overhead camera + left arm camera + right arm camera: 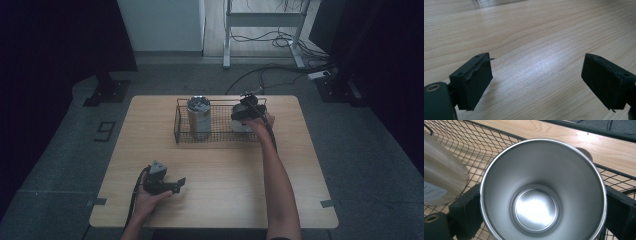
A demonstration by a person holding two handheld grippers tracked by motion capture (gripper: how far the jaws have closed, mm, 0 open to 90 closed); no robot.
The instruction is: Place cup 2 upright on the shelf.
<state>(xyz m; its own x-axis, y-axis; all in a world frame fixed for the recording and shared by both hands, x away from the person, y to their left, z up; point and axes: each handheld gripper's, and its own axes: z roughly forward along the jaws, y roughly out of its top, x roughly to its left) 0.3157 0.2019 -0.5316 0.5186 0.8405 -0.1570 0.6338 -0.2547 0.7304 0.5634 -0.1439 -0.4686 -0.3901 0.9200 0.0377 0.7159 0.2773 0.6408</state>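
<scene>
Steel cup [541, 195] close under the lens, mouth up, right claw [541, 207] clamped across its walls inside the wire basket [182, 120] beside the tall flask [199, 117], apparently for lifting; left claw [172, 186] idle, spread, on the counter [225, 165].

place: lab or test room | signs: dark curtains [55, 40] at both sides | loose cables [280, 70] across grey floor | metal frame legs [262, 25] | lone wooden counter [215, 165]

Tall steel canister [199, 117] crowds wire basket's [178, 122] left half, bare wooden table [225, 175] open in front
</scene>
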